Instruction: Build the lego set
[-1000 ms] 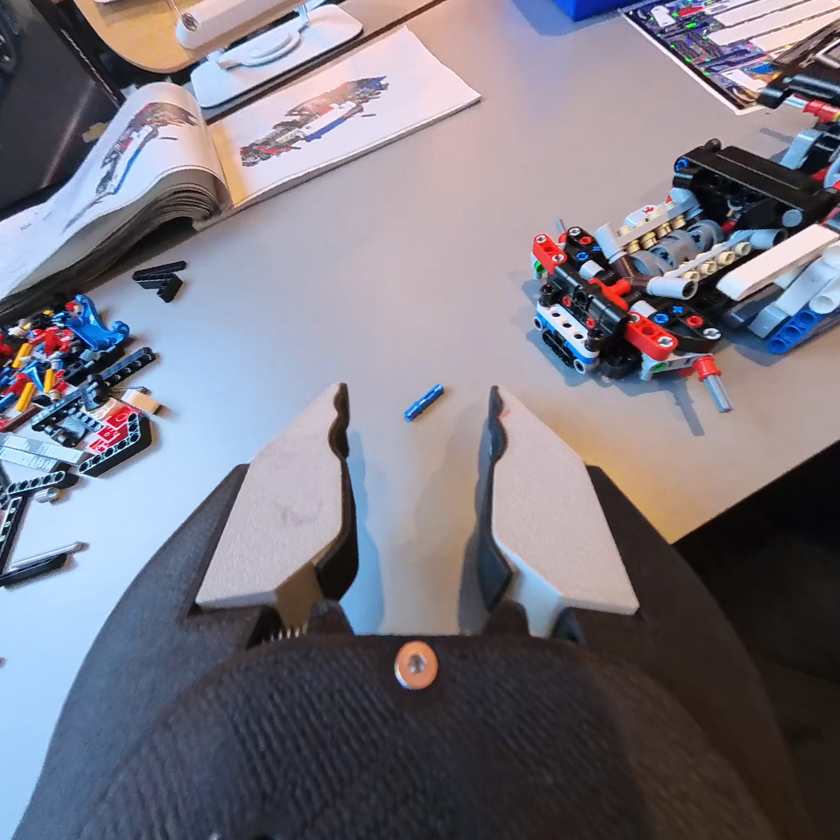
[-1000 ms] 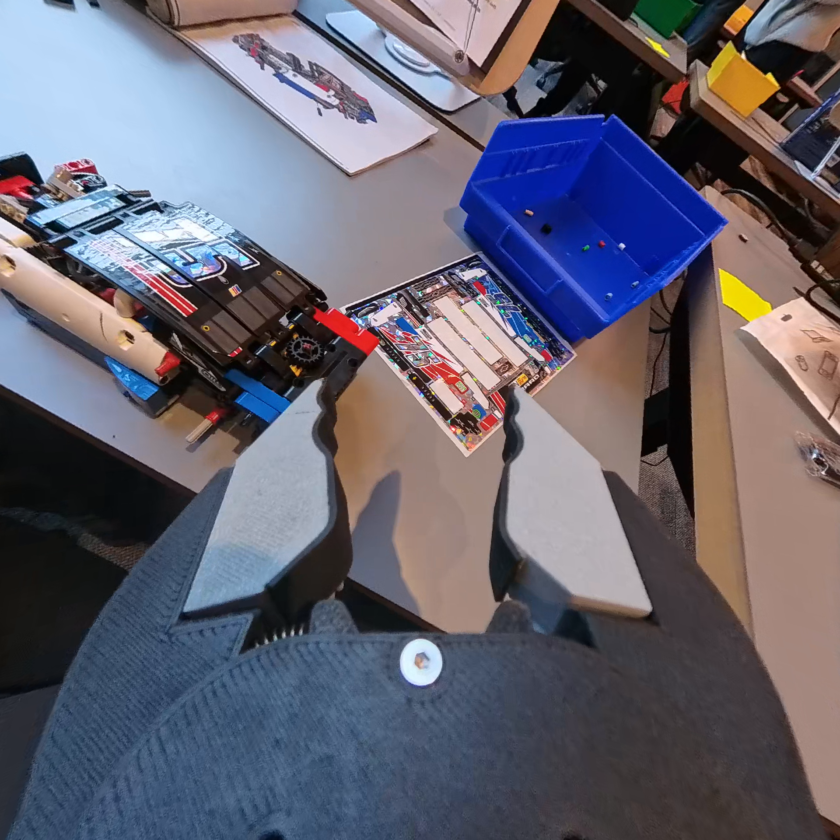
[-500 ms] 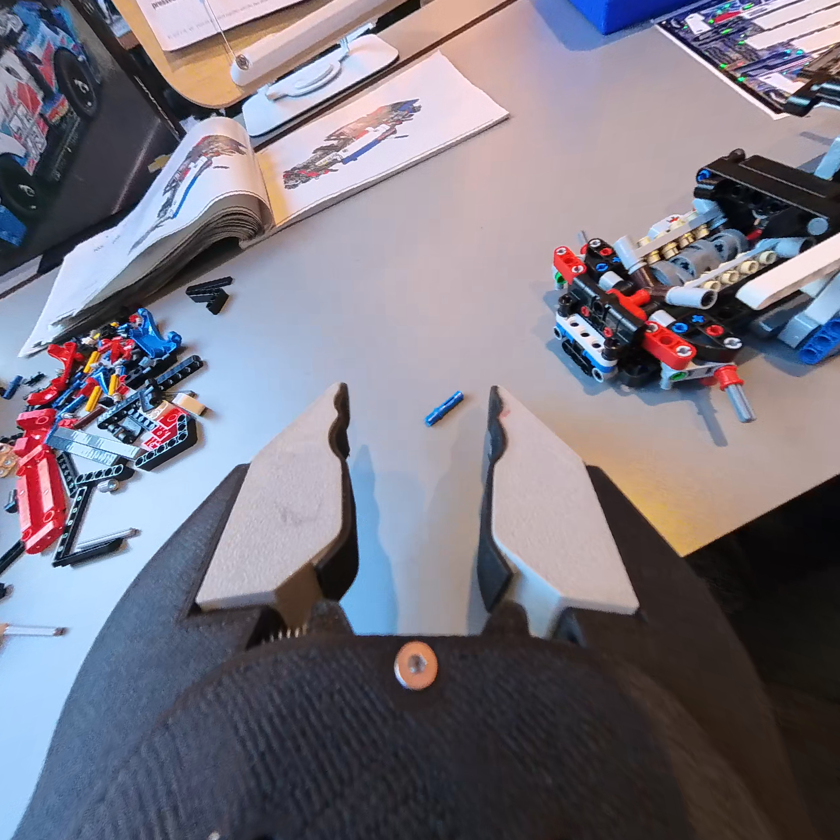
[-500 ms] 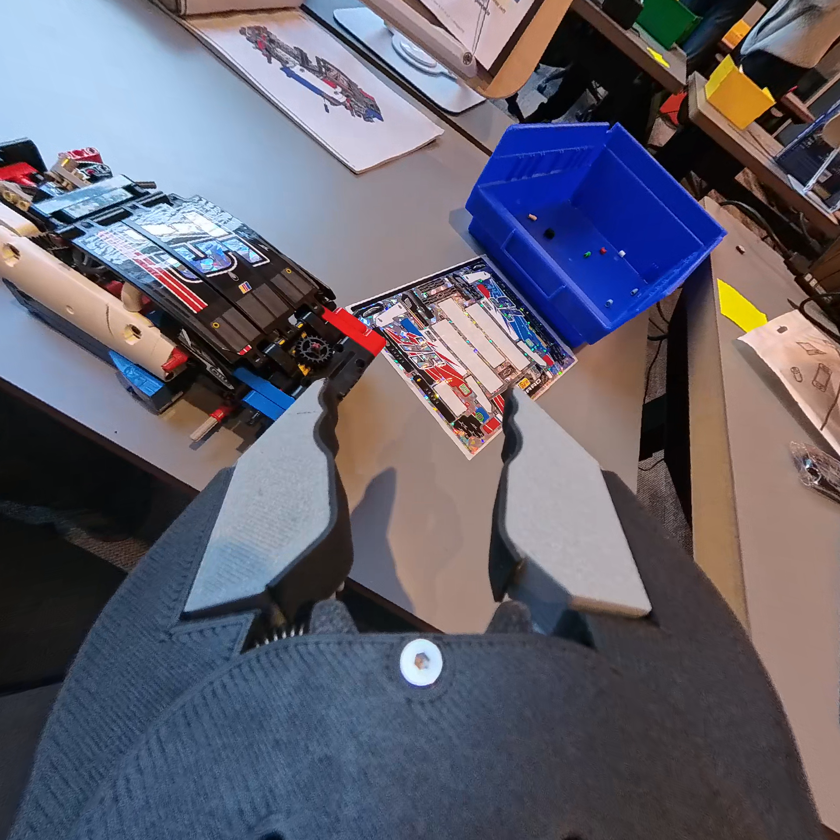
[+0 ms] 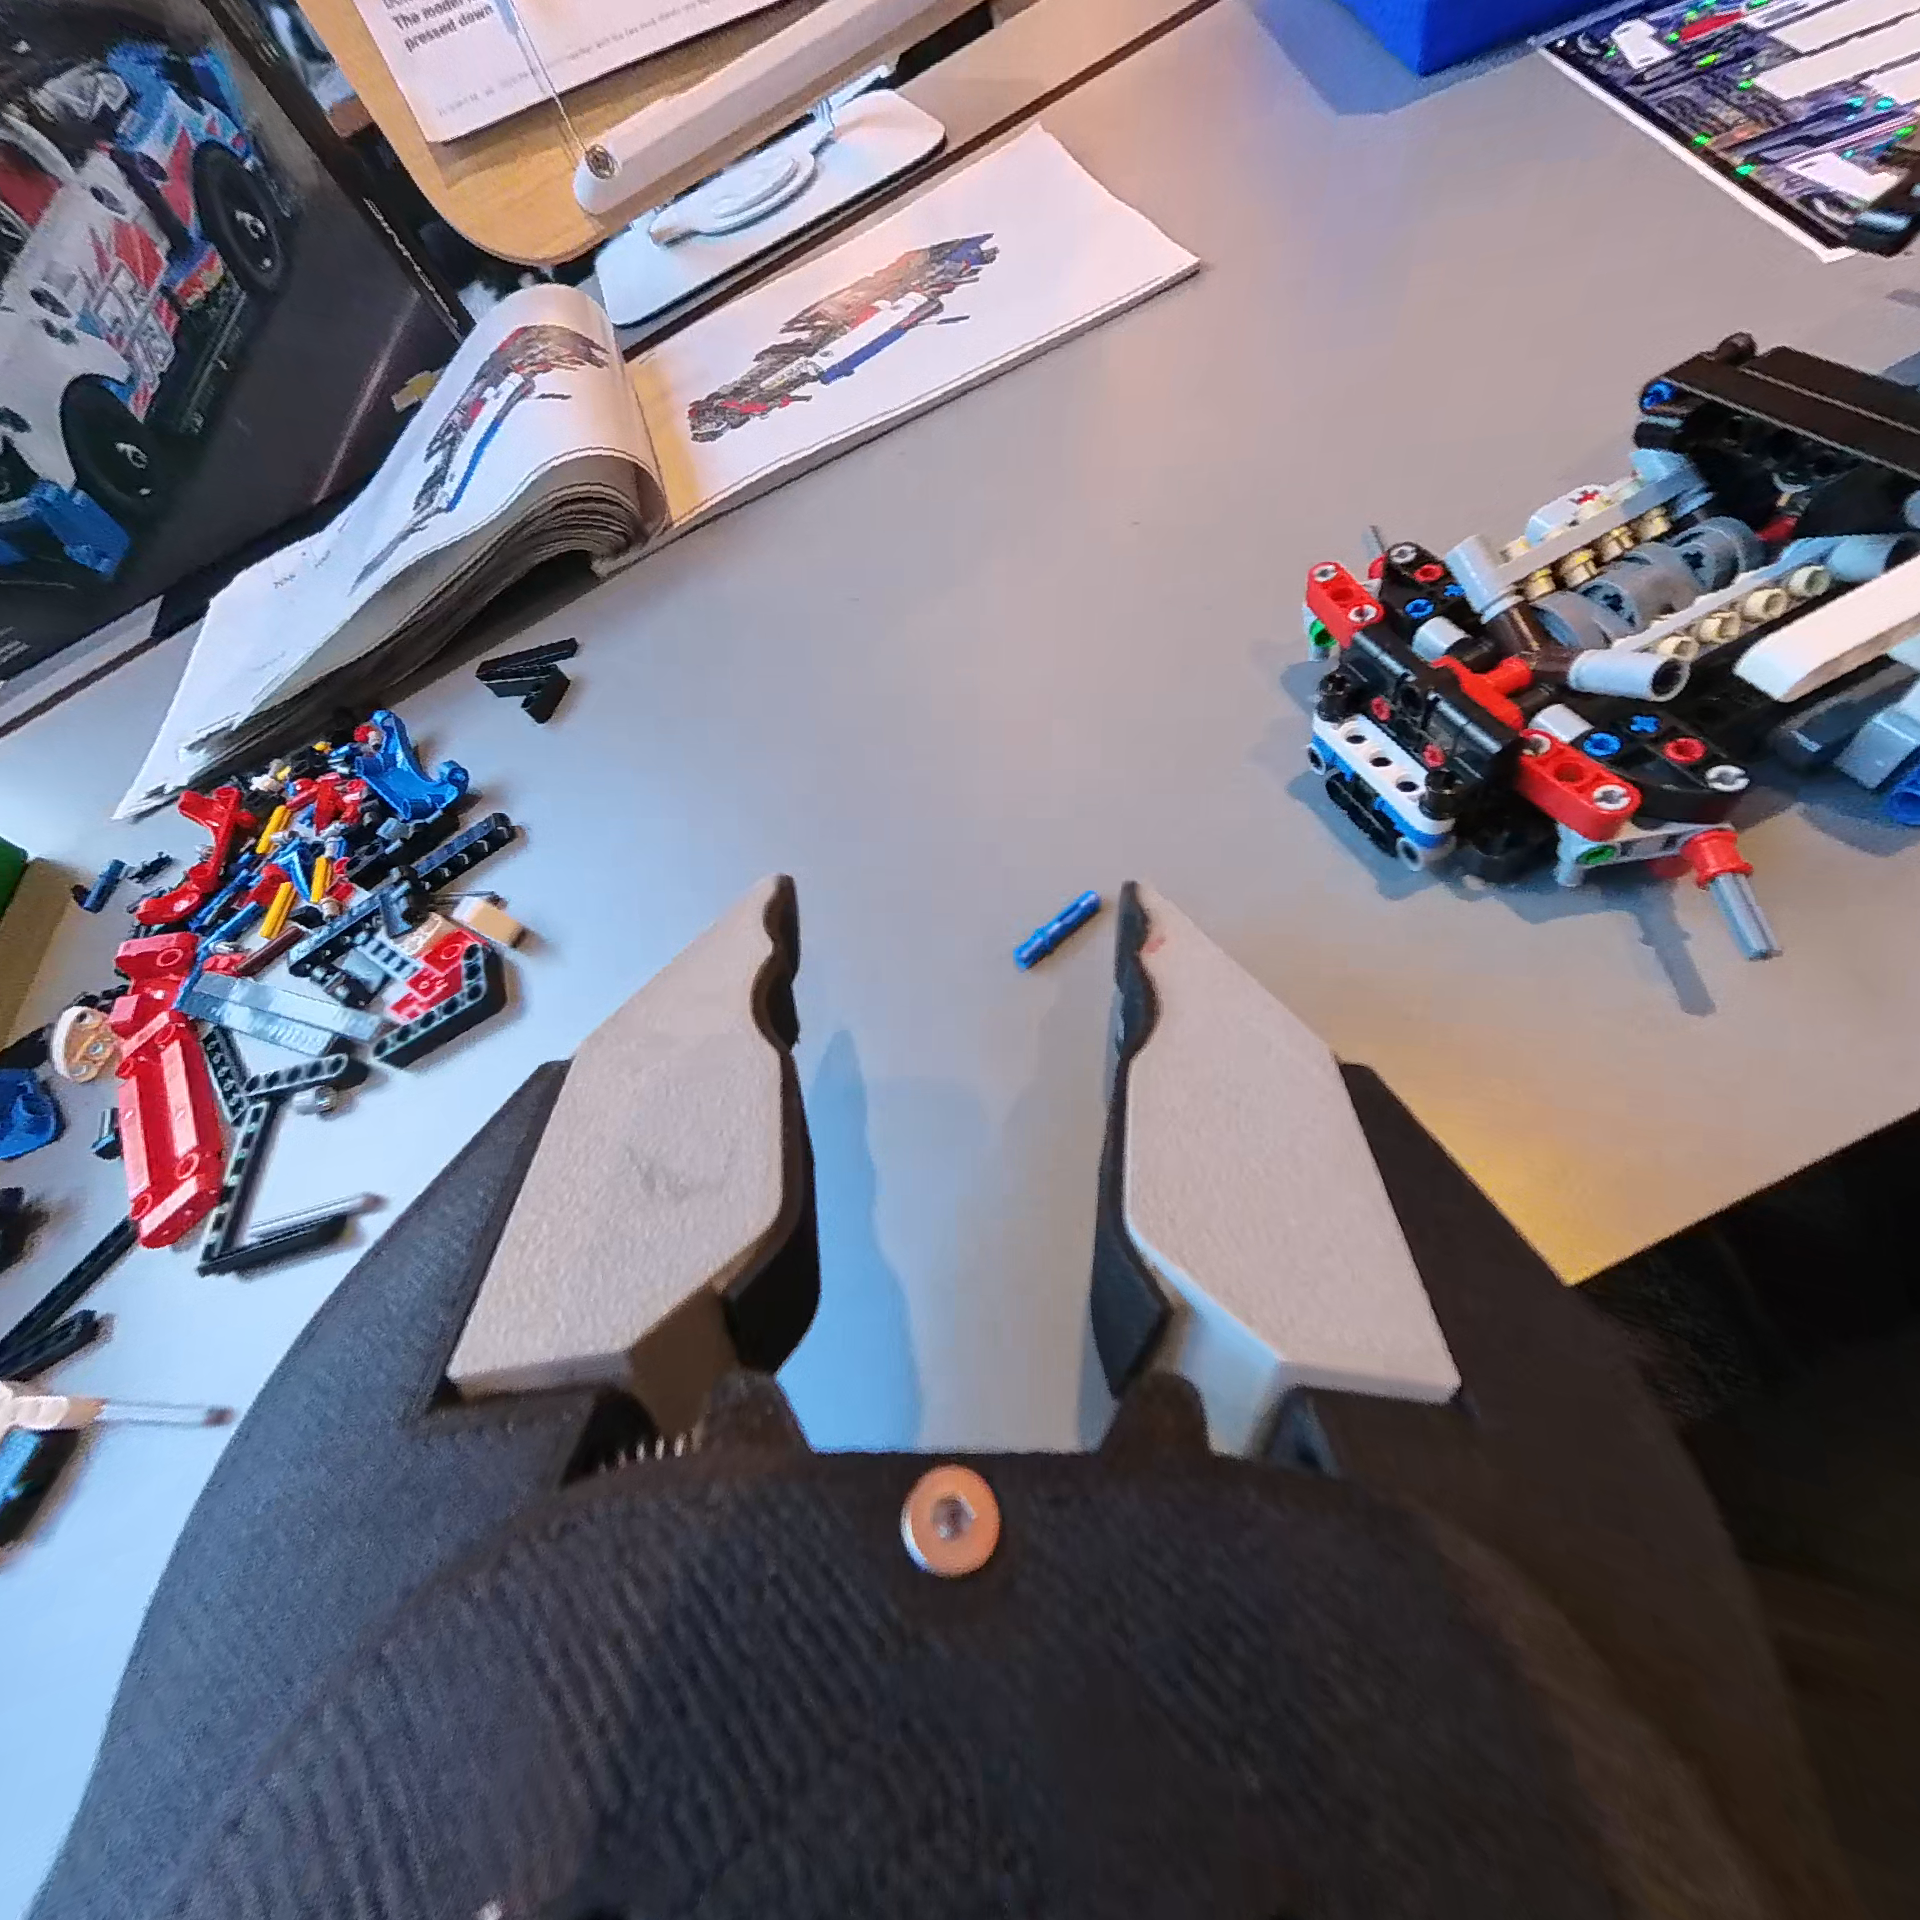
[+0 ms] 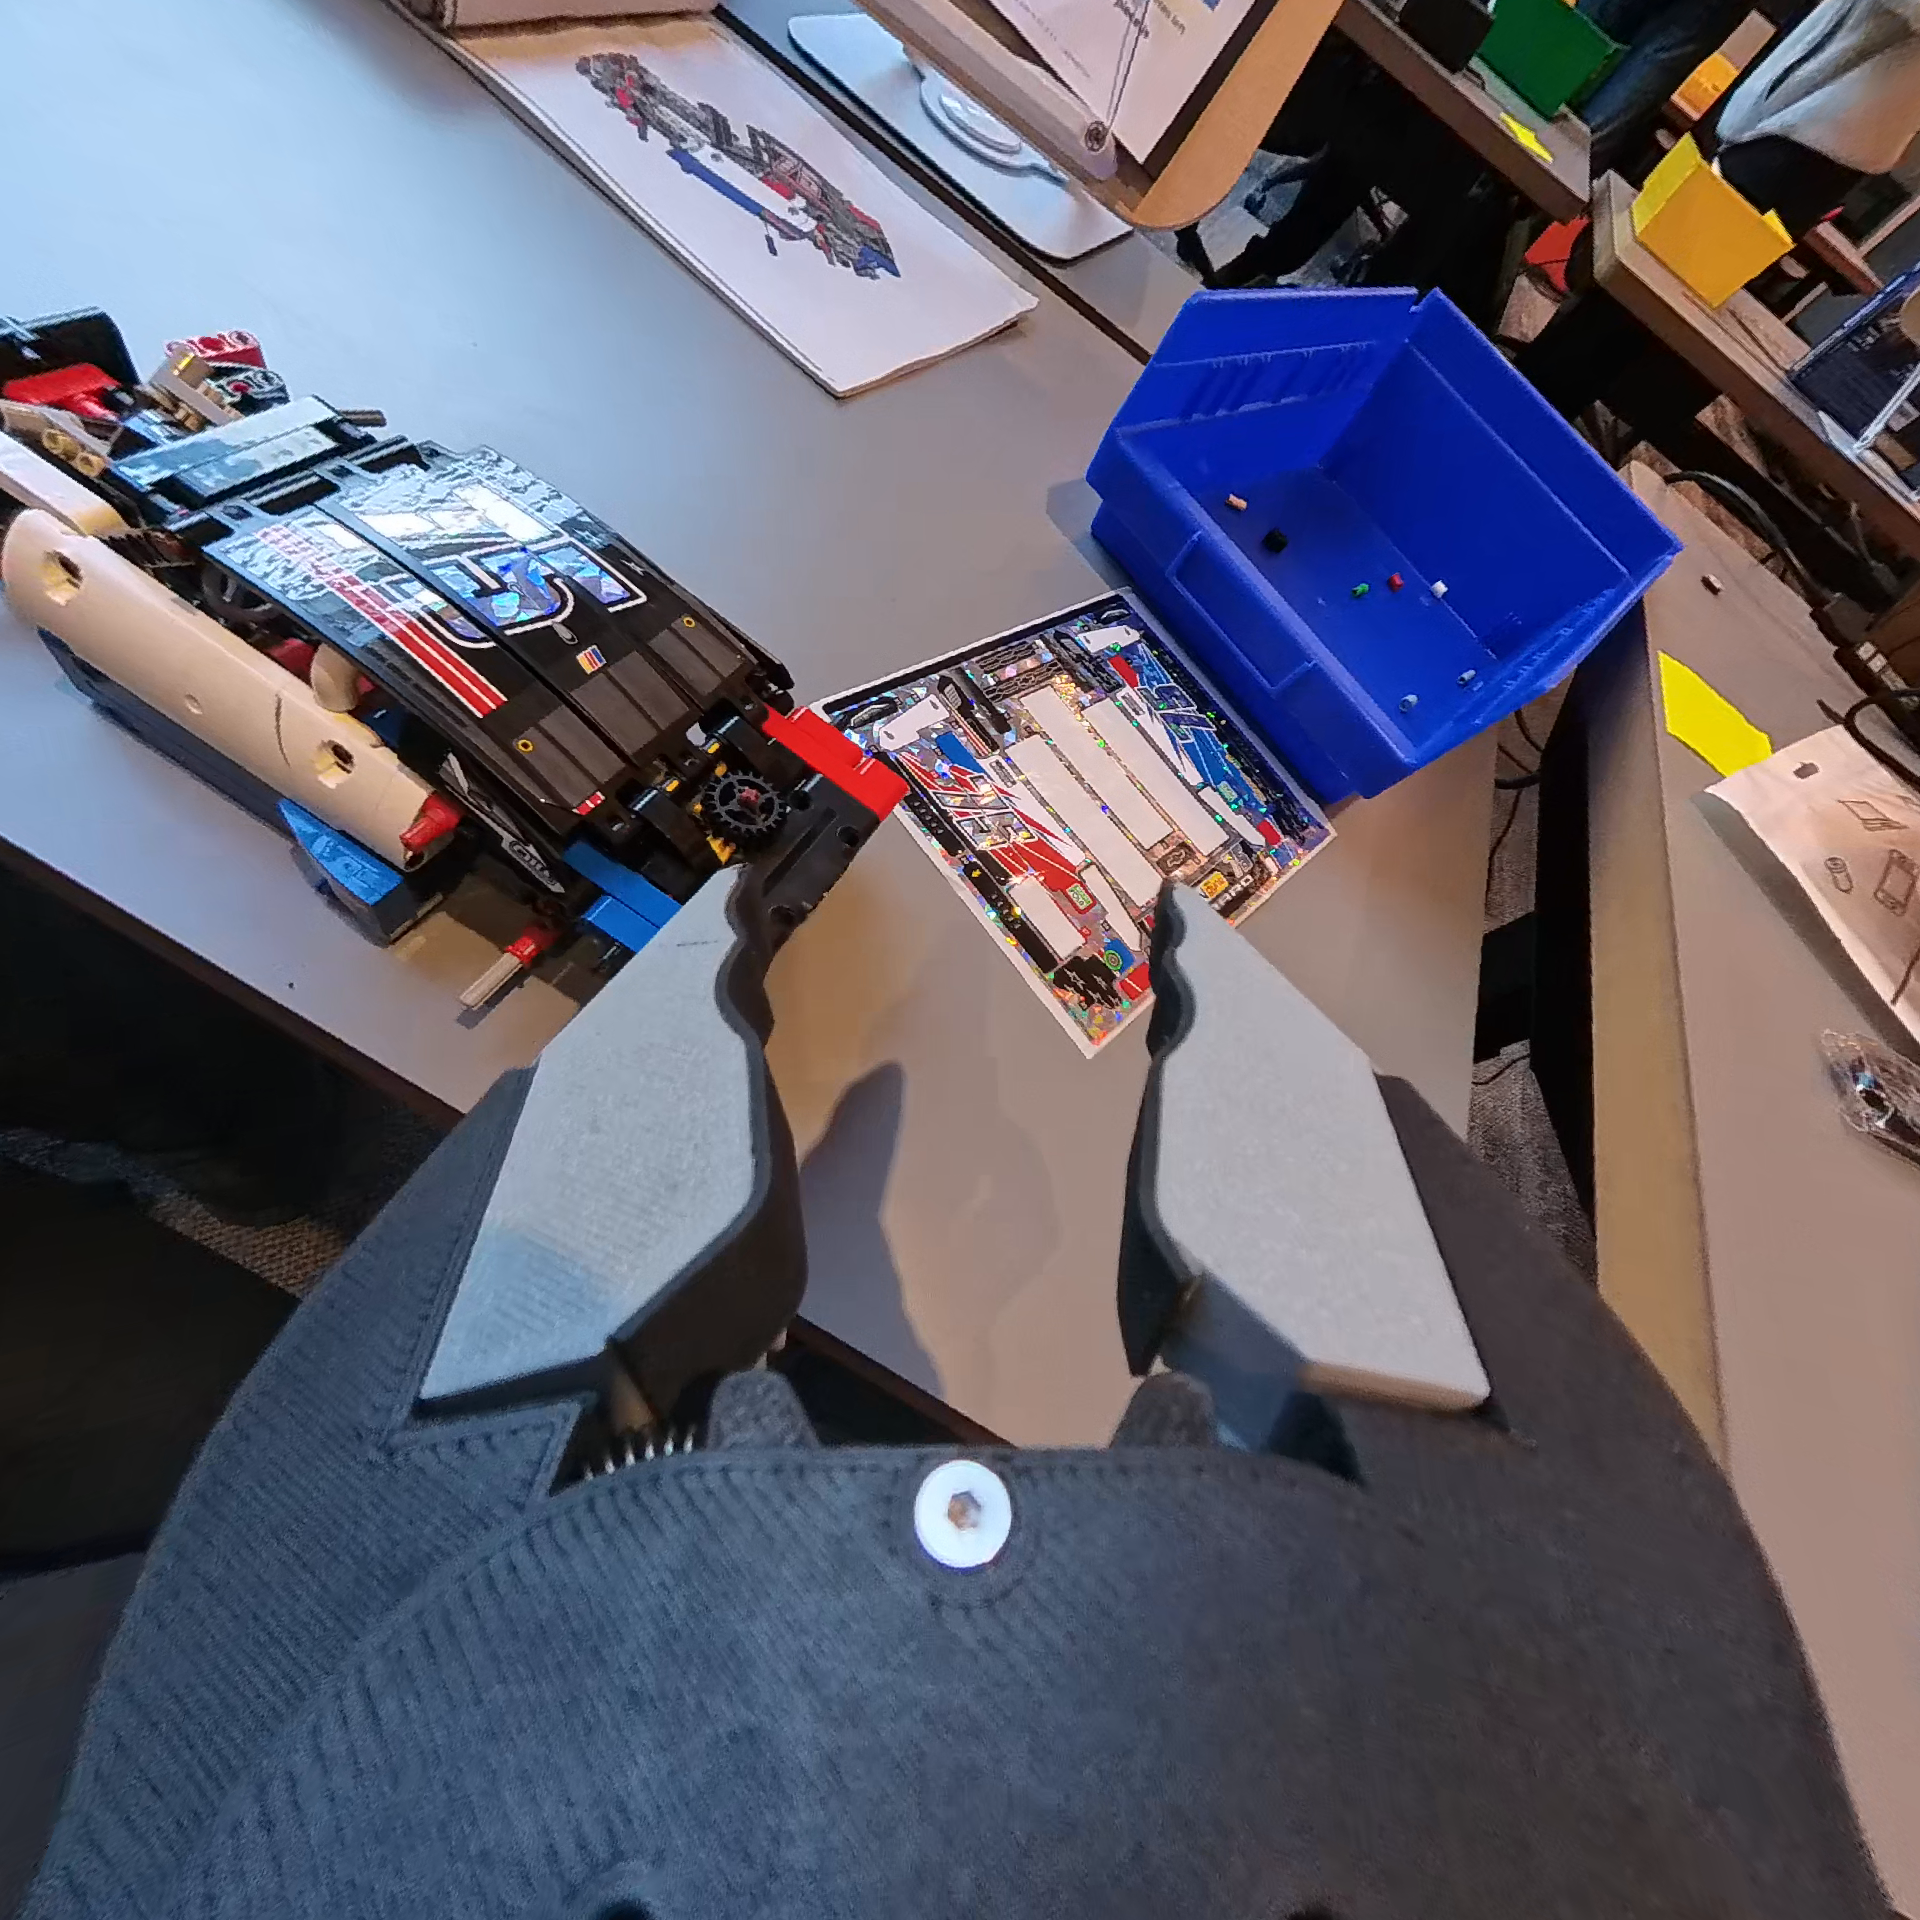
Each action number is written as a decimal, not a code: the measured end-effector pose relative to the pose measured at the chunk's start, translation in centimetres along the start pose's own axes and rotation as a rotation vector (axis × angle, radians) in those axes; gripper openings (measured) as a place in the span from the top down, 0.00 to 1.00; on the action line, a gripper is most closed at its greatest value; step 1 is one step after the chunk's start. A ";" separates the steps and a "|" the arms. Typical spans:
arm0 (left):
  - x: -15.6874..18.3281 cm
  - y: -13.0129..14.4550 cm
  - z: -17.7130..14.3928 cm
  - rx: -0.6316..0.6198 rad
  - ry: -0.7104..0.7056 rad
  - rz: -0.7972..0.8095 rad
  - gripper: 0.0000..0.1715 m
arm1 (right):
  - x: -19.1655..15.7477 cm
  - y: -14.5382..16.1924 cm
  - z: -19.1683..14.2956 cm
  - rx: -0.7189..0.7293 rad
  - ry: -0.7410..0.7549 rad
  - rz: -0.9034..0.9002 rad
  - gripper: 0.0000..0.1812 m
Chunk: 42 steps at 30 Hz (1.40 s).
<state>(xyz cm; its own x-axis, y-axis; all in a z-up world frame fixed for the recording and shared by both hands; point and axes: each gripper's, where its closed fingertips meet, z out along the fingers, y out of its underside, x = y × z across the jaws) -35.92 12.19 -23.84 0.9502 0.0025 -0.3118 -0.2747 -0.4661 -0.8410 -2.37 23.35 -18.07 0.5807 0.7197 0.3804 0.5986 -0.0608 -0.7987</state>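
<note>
Left gripper [image 5: 951,909] open wide, empty, over grey table [image 5: 935,644]; blue pin [image 5: 1056,929] lies just inside its right fingertip. We centre, lower, close gently. Right gripper [image 6: 951,914] open, empty, beside car model [image 6: 416,644].

An office or lab workroom. Grey benches [image 6: 1766,1195] stand in rows; a monitor stand [image 6: 997,135] sits at top centre, with coloured bins [image 6: 1704,229] upper right.

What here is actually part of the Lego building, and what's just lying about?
Part of the job:
- half-built car
- blue pin
- loose pieces
- instruction booklet
- sticker sheet
- blue bin

Lying about:
- yellow bin
- paper bag
</note>
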 end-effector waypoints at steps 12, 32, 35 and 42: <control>-0.1 1.8 -0.8 -0.217 0.306 0.046 0.77 | 1.5 -0.8 -1.2 0.043 -0.012 0.033 0.61; 3.2 2.6 2.5 -0.350 0.584 0.261 0.99 | -0.7 -2.1 -2.1 0.081 -0.113 0.004 0.63; 2.7 2.2 2.5 -0.323 0.518 0.263 0.99 | -1.3 -2.3 -2.3 0.089 -0.138 0.009 0.63; 7.4 -9.0 -6.7 0.299 0.503 0.274 1.00 | -9.1 -5.1 -5.2 0.194 -0.605 0.122 0.82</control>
<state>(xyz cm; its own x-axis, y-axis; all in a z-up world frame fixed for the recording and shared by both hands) -25.39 10.48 -15.64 0.7730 -0.5303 -0.3482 -0.4772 -0.1243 -0.8700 -7.86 13.49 -15.06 0.1910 0.9816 -0.0032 0.4047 -0.0817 -0.9108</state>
